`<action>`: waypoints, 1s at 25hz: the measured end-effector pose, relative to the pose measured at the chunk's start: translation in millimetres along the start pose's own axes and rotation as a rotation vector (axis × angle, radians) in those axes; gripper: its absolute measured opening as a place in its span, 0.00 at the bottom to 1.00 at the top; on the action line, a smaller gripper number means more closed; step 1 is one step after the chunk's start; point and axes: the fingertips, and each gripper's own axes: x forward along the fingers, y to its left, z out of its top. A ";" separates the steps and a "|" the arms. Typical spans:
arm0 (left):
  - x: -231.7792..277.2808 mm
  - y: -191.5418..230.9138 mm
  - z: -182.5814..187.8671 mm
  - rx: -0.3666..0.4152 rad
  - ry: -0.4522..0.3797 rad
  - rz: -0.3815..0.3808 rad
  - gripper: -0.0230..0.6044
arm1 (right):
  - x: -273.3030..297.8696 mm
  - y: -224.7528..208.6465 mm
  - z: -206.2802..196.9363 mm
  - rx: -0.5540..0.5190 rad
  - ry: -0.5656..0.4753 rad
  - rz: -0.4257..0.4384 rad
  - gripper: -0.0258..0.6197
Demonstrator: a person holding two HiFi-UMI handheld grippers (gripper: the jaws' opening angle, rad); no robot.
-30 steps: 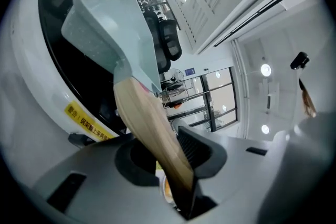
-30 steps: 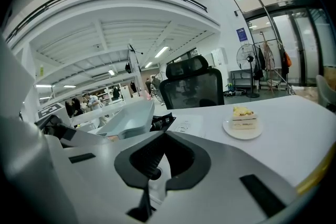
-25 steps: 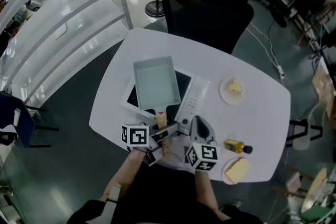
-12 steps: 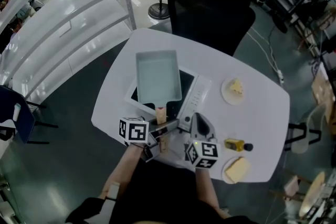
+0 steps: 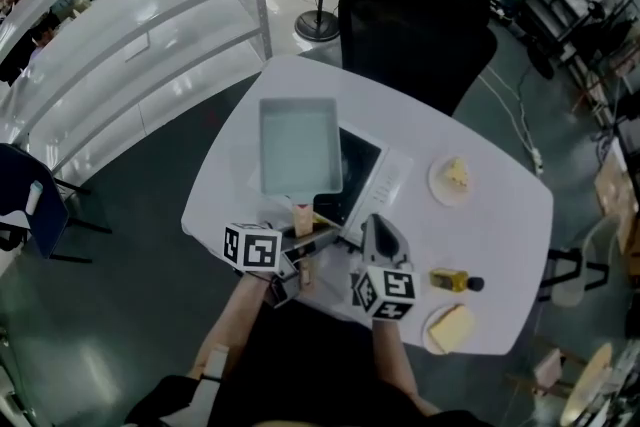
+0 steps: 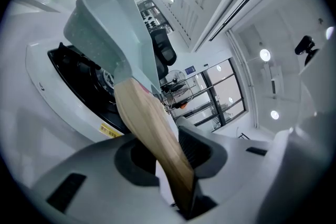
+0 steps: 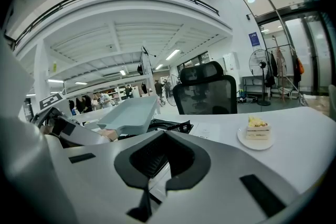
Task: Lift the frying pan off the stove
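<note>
A pale blue rectangular frying pan [image 5: 298, 145] hangs tilted above the left part of the black-topped white stove [image 5: 358, 165]. Its wooden handle [image 5: 303, 218] points toward me. My left gripper [image 5: 310, 241] is shut on that handle. In the left gripper view the handle [image 6: 152, 134] runs between the jaws of the left gripper [image 6: 169, 150], and the pan [image 6: 113, 29] rises above the stove [image 6: 79, 73]. My right gripper [image 5: 378, 235] rests just right of the handle, shut and holding nothing. From the right gripper view the pan [image 7: 131, 113] is at the left, above the stove [image 7: 170, 125].
On the white round table [image 5: 500, 225] stand a plate with a cake slice [image 5: 455, 178], an oil bottle [image 5: 455, 280] and a plate with a yellow block [image 5: 450, 327]. A black office chair [image 5: 420, 35] stands behind the table, metal shelving [image 5: 130, 45] at the left.
The pan has risen and shifted left off the stove, so more of the black stove top shows. Both grippers kept their places near the table's front edge.
</note>
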 end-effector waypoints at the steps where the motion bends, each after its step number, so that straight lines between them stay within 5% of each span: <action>1: -3.8 1.2 0.5 0.000 -0.008 0.006 0.21 | 0.6 3.2 0.5 -0.004 -0.001 0.007 0.05; 25: -121.7 18.3 -7.8 -0.040 -0.240 0.135 0.21 | 7.7 105.2 -2.4 -0.095 -0.005 0.212 0.05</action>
